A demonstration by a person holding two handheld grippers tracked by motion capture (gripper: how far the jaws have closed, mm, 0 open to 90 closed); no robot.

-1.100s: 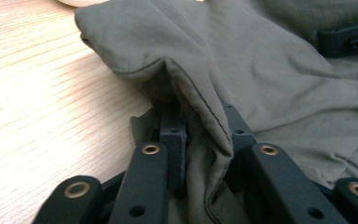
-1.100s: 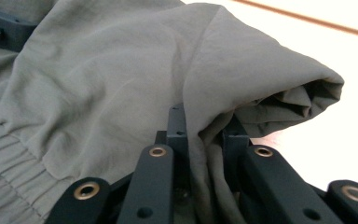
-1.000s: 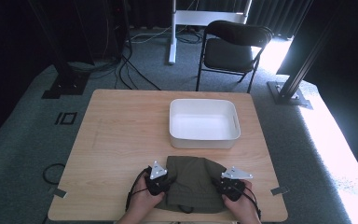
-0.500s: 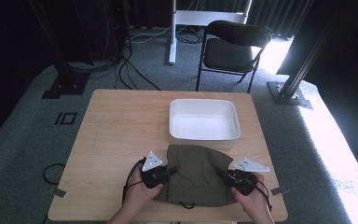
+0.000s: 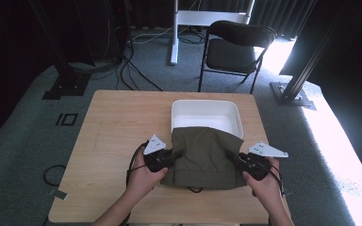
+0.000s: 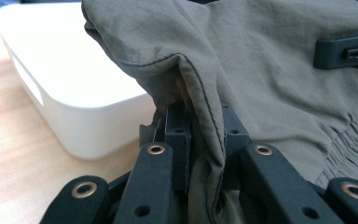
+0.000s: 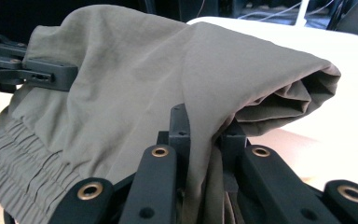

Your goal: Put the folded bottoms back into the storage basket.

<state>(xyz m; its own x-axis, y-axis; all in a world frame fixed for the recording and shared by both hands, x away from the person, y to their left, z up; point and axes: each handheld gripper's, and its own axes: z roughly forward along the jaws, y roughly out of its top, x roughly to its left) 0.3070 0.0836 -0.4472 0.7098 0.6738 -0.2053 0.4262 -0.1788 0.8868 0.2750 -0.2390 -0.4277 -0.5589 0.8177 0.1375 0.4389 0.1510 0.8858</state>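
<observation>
Nearest, at the bottom edge of the high view: two forearms, two hands, two black grippers, each topped by one grey three-cornered plate. Left gripper point(image 5: 175, 154) clamped tight on the left edge of one olive-green garment point(image 5: 203, 157); right gripper point(image 5: 229, 156) clamped just as tight on its right edge. Seen close along the left gripper point(image 6: 200, 140), a stitched hem pinched between two black jaws, brass-coloured rivets on the linkage bars. Likewise along the right gripper point(image 7: 204, 135), a fold of thin cloth squeezed flat between the pads.

Garment: woven, soft, lightly creased, with a gathered elastic band along the near edge and one dark cord loop hanging below it. Spread lower centre of the high view, far edge draped over the near rim of one white tray point(image 5: 206, 110).

Tray: rectangular, smooth plastic, rounded corners, shallow. Underneath, one pale wooden table point(image 5: 113, 127), square-cornered, fine grain.

Farthest, top of the high view: one black folding chair point(image 5: 233, 52), one white stand, loose dark cables on grey carpet.
</observation>
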